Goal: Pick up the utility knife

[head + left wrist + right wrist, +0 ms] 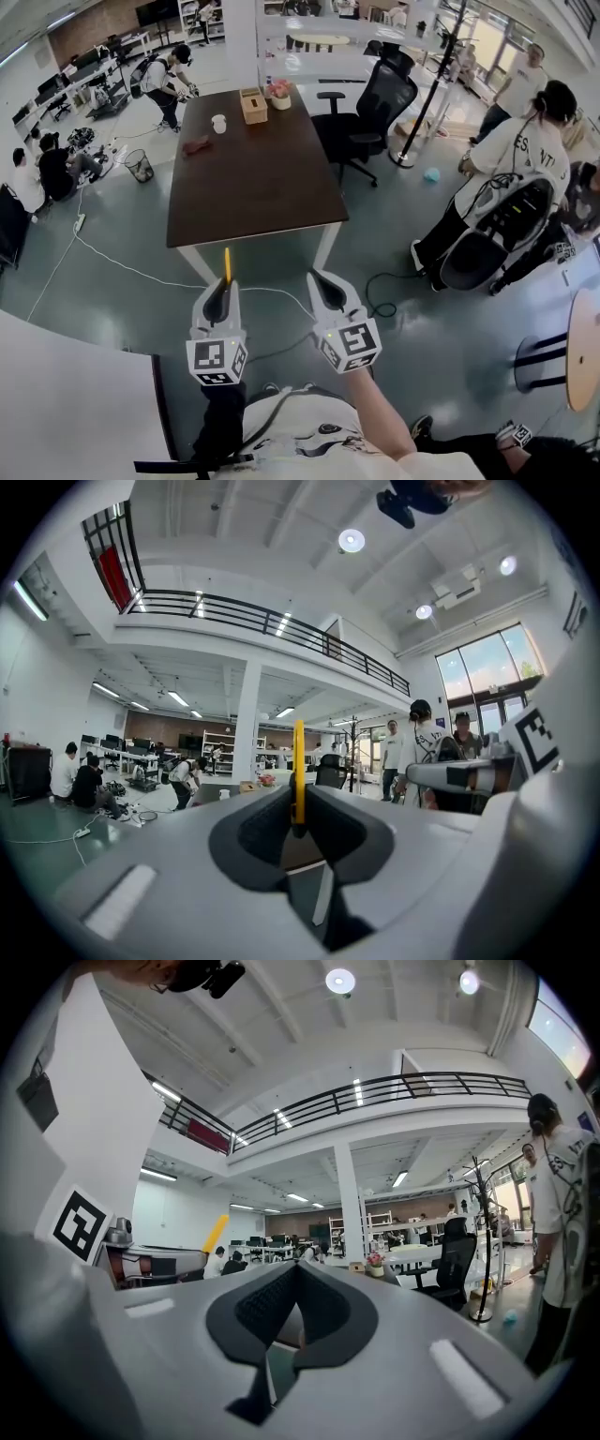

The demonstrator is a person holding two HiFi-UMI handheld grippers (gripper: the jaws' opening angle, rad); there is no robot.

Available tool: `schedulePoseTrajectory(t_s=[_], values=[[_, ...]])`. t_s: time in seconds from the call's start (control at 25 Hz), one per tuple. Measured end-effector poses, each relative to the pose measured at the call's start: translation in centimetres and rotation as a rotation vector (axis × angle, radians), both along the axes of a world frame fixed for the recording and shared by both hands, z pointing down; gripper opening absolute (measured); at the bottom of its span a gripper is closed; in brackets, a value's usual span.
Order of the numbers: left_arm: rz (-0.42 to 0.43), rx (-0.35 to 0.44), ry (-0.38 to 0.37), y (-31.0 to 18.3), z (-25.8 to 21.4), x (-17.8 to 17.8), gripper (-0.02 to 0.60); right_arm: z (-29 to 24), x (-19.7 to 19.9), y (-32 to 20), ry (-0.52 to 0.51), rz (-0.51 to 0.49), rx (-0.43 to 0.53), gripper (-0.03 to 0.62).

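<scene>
Starting at the left: clamped in the left tool (221, 292), the utility knife (227, 264). Slim, yellow, upright, pinched at its lower end, with most of its length poking out past the jaw tips. Seen from the left gripper view as a thin yellow edge dead centre between the pads, touching both. Carried in the air above the floor, resting on no surface, short of the dark counter (253, 202).

Judging by looks: light, rigid, with a smooth shell, probably a little slippery against the pads. Best gripped across the flat sides of the handle, nearer the middle than here. With so little of it in the jaws, liable to pivot or slide if swung. No telling whether the blade is out, so worth treating the free tip as sharp.

Further right: the right tool (323, 284), near the left one and level with it. Jaws pressed together with nothing between them, plain in the right gripper view. Free to steady the knife if wanted.

Beyond, on the counter, left to right: a red cloth (196, 145), a white cup (218, 123), a tissue box (253, 105), a small flower pot (280, 94), all well apart from both tools. Right of the counter, a black office chair (380, 103).
</scene>
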State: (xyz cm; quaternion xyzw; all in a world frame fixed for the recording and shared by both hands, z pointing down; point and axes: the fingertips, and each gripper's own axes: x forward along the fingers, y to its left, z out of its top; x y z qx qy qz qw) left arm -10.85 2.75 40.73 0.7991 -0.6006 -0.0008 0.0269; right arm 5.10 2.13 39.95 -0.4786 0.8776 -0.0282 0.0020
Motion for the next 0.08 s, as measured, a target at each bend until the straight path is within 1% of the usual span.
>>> schedulePoseTrajectory(t_s=[0.08], values=[[0.002,0.001,-0.001,-0.02,-0.02,-0.03,0.046,0.03,-0.03,-0.03,0.001,0.002,0.0,-0.002]])
